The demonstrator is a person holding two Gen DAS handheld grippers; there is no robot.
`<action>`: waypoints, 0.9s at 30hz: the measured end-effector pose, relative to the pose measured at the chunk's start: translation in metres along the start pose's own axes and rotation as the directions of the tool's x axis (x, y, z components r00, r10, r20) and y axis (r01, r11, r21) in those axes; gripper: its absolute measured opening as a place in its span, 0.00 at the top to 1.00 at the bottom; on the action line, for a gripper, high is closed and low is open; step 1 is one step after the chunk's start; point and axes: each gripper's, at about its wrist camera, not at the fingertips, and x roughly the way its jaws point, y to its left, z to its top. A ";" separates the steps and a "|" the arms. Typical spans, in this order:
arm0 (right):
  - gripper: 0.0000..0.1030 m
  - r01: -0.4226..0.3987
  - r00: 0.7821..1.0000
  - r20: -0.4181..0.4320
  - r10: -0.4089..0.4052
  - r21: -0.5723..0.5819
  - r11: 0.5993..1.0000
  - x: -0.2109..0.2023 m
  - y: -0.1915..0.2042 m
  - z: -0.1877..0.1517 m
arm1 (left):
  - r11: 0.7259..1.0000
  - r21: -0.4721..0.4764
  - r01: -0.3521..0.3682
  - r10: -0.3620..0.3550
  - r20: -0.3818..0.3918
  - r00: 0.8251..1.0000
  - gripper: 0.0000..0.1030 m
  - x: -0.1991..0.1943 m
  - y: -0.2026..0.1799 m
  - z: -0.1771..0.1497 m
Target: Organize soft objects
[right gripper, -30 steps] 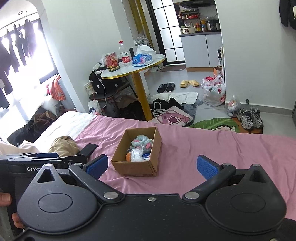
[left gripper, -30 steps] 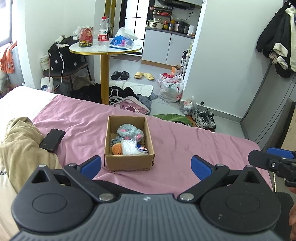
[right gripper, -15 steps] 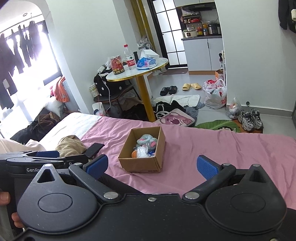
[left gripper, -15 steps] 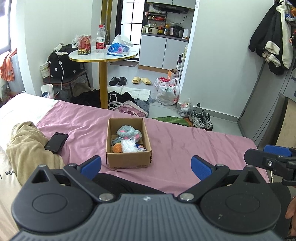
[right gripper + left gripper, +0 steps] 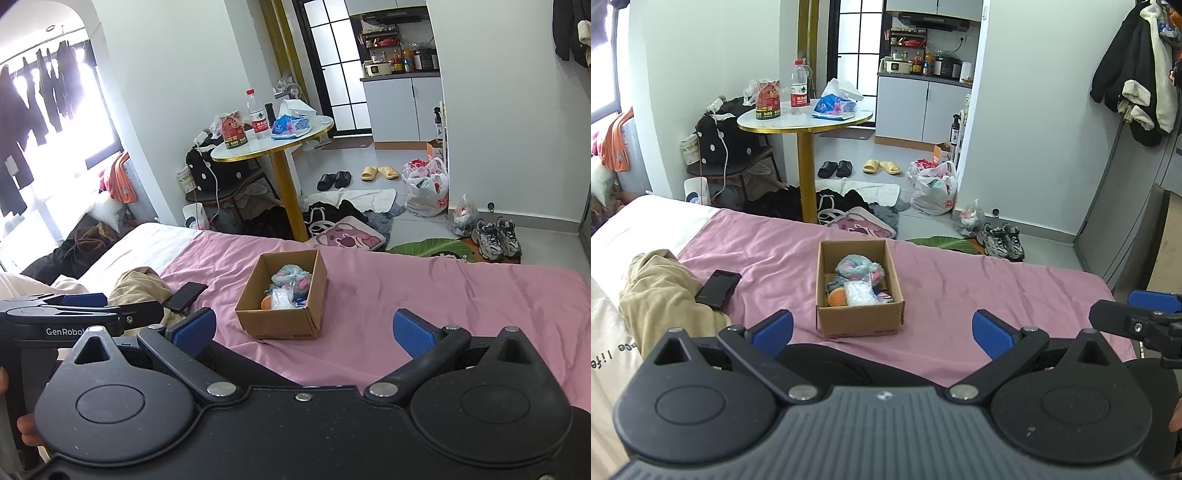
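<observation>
Open brown cardboard box [image 5: 860, 291] of soft toys on pink bedsheet [image 5: 960, 288]. Left hand-held gripper [image 5: 882, 328] and right hand-held gripper [image 5: 304, 330] both released, empty, near box.

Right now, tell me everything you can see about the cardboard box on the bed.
The cardboard box is small, brown and open-topped. It sits upright and flat on the pink sheet, apart from the phone. Inside lie a grey-and-pink plush toy, an orange ball and a clear plastic bag. Nothing grips it.

Bare pink sheet [image 5: 979, 288] around cardboard box [image 5: 860, 321]
</observation>
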 end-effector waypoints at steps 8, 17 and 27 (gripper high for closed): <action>0.00 0.017 1.000 -0.010 -0.017 -0.008 1.000 0.001 0.003 -0.002 | 1.000 0.001 0.003 -0.003 -0.010 1.000 0.01 0.001 0.002 -0.001; 0.00 0.018 1.000 -0.009 -0.018 -0.005 1.000 0.003 0.004 -0.002 | 1.000 -0.002 -0.002 0.002 -0.026 1.000 0.01 0.005 0.004 -0.003; 0.00 0.019 1.000 -0.011 -0.019 -0.004 1.000 0.002 0.002 -0.004 | 1.000 -0.001 0.000 0.000 -0.029 1.000 0.01 0.005 0.004 -0.003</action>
